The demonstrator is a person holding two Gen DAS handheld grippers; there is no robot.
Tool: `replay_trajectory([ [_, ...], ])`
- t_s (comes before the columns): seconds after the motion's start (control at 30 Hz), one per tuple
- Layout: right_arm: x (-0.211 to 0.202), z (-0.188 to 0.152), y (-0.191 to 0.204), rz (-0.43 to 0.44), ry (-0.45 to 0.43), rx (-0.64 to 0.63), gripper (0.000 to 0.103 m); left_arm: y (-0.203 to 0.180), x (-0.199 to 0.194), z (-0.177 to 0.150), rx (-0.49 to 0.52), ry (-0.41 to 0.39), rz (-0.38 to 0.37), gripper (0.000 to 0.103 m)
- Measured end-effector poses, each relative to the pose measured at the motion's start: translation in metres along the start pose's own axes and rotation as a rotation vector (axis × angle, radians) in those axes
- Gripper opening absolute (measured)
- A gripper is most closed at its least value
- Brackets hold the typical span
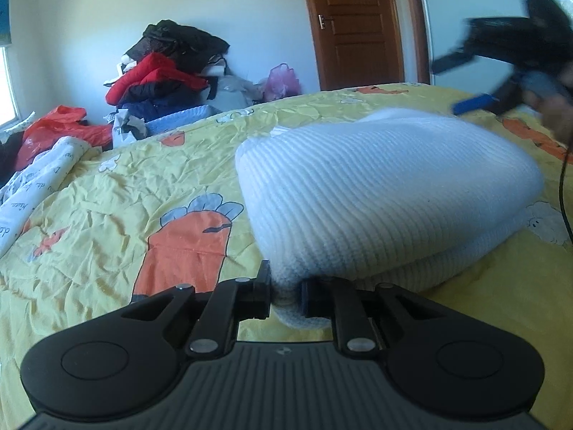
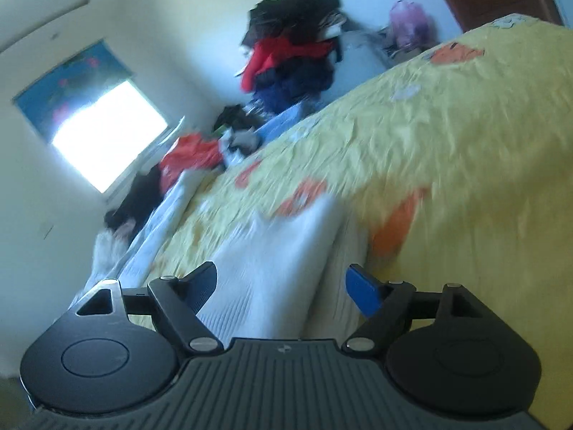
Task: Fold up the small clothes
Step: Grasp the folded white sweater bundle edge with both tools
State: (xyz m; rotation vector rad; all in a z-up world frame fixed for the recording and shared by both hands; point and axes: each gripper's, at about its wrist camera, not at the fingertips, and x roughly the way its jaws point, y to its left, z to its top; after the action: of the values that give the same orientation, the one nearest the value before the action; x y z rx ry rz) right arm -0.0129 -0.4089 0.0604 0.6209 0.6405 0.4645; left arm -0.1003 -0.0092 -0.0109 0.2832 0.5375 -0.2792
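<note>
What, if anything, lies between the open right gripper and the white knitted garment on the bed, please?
Nothing visible does. The right gripper is open above the white ribbed knitted garment, with only air between them; the left gripper pinches another edge of it.

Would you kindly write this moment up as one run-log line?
left gripper: shut on white knit garment | right gripper: open, clear of it | garment: partly folded on yellow bedspread

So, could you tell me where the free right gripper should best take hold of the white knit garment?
Probably the far rounded fold edge of the white knit garment, approached from its right, since the left gripper already pinches the near corner.
</note>
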Motion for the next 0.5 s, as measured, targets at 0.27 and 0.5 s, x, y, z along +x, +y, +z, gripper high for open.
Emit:
replay_trajectory([
  [0.27, 0.112, 0.034, -0.009, -0.113, 0.188, -0.043, 0.037, 0.008, 0.0, 0.009, -0.034, -0.018, -0.004, 0.016],
  [0.5, 0.11, 0.03, -0.036, -0.11, 0.141, -0.041, 0.017, 0.028, 0.019, -0.004, -0.204, 0.035, -0.063, 0.015],
])
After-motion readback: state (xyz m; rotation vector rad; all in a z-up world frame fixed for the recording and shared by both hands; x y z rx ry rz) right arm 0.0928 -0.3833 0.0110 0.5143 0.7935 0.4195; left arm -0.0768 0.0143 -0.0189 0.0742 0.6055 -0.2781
